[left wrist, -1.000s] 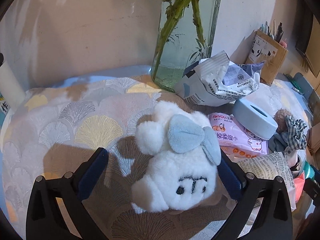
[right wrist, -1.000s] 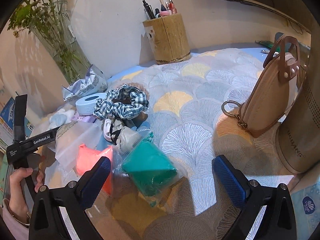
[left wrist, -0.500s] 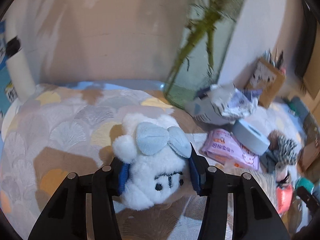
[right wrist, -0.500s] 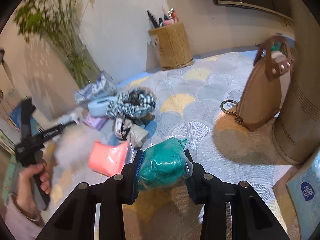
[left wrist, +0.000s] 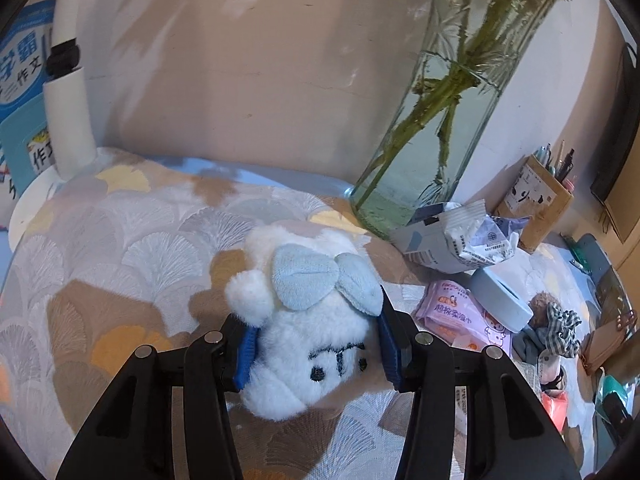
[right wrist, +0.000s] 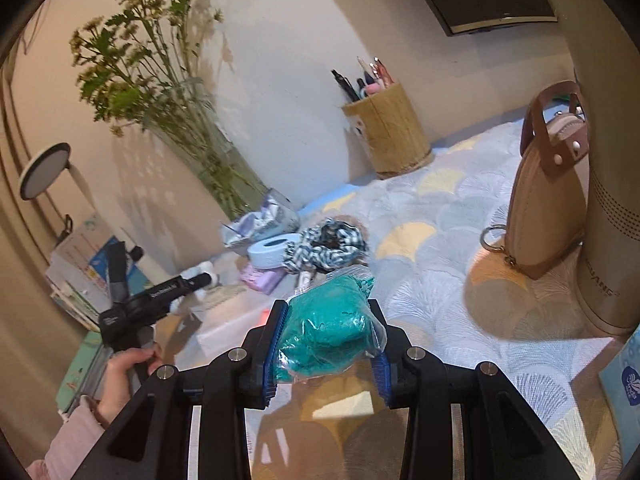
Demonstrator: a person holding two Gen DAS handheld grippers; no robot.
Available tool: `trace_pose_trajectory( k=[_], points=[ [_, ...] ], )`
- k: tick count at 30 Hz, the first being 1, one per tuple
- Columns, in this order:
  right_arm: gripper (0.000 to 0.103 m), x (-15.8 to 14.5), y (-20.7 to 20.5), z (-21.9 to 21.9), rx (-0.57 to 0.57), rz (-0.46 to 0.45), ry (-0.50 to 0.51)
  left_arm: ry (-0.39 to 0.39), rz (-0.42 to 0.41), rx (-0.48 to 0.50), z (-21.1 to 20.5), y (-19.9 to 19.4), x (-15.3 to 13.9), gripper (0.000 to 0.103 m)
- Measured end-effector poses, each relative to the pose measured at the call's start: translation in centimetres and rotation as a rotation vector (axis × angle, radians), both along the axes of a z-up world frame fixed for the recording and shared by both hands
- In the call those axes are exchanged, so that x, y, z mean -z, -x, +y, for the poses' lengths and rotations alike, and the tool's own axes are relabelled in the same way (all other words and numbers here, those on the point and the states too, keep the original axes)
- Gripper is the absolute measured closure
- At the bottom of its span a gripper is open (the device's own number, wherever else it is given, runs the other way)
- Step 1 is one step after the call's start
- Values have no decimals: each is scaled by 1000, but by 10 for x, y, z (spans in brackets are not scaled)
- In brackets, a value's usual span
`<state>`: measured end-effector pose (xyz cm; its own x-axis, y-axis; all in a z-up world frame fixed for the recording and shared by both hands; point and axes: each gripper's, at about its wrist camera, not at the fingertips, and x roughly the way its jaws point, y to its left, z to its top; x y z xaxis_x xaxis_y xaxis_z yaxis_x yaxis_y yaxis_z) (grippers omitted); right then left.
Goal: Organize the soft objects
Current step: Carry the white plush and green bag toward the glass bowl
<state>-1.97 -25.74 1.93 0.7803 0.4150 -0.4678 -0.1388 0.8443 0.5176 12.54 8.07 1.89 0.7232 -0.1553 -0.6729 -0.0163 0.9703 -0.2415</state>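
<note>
Left gripper (left wrist: 316, 348) clamps the white plush toy (left wrist: 308, 332) near the desk's front edge, right gripper (right wrist: 326, 354) pinches the bagged teal cloth (right wrist: 328, 332) (both squeezed narrow); lift each clear, avoiding the glass vase (left wrist: 440, 120) behind.

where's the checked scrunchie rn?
Right wrist view, centre: the checked scrunchie lies on the patterned cloth, just right of the pale blue tape roll and beyond the teal bag in the right gripper.
</note>
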Motion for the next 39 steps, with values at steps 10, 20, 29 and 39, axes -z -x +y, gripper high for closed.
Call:
trace_pose_trajectory(
  k=[10, 20, 29, 39],
  points=[
    [66, -3, 4, -1, -8, -15, -4, 34, 48, -47, 5, 48, 7, 56],
    [66, -11, 46, -2, -40, -41, -10, 101, 34, -71, -19, 137, 6, 56],
    [66, -53, 110, -65, -31, -130, -3, 135, -20, 157, -164, 176, -34, 56],
    [66, -76, 116, -204, 189, -84, 25, 96, -92, 536, -333, 215, -75, 56]
  ],
)
